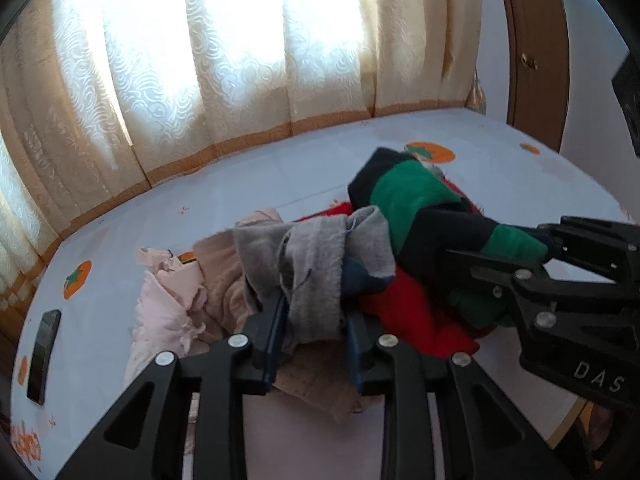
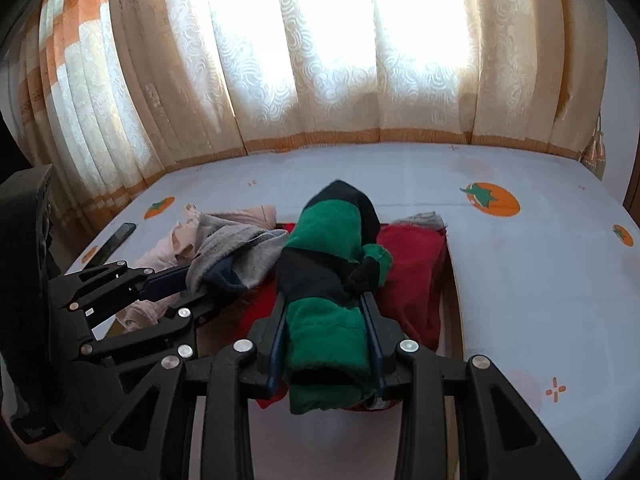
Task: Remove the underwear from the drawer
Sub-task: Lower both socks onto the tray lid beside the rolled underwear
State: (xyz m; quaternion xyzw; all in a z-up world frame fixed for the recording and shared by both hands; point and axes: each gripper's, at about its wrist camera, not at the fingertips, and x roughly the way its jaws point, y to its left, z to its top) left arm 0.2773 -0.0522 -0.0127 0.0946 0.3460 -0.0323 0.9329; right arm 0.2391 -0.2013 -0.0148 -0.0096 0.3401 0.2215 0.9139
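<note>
Surface: a bed under a pale sheet printed with orange fruit; patterned cream curtains hang along its far edge.
Phone: a dark phone lies flat near the bed's left edge, well apart from the clothes.
Pile, left part: pale pink garment and beige garment, crumpled, touching each other, resting on the sheet.
Left gripper: jaws narrowly parted with a grey garment bunched between them; the pads press on the cloth, so it is gripped. A dark blue patch shows at the cloth's right side.
Pile, middle: red garment lies spread on the sheet beneath both grippers' loads, near the bed's near edge.
Right gripper: jaws closed on a rolled green-and-black striped garment, which stands up out of them and leans away toward the curtains.
Underwear location: all pieces seen are on or above the bed, clustered mid-sheet.
Right edge: brown wooden door frame beyond the bed's far right corner.
</note>
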